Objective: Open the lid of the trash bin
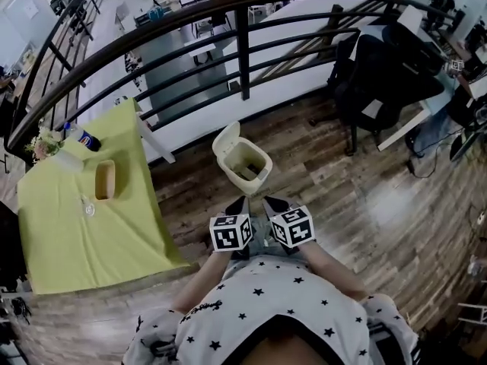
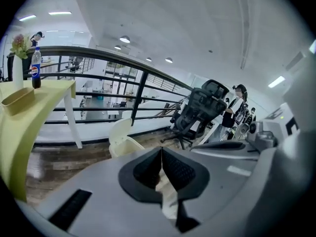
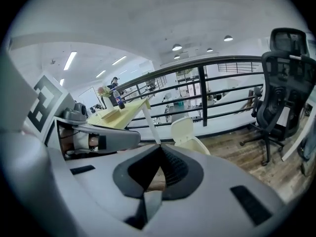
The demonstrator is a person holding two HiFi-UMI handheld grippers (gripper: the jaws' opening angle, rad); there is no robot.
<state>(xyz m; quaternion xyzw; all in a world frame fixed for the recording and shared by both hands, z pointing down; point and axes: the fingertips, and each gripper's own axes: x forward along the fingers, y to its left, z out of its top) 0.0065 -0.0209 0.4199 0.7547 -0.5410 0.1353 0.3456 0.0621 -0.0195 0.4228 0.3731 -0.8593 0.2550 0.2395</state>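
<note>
A cream trash bin stands on the wooden floor in front of me, its lid tipped up and back so the inside shows. My left gripper and right gripper hover side by side just short of the bin, close to my body, touching nothing. The left gripper view has the bin ahead beyond the shut left gripper. In the right gripper view the bin sits past the shut right gripper. Neither holds anything.
A yellow-green table stands to the left with a tray, a cola bottle and flowers. A black railing runs behind the bin. A black office chair and white desk are at right.
</note>
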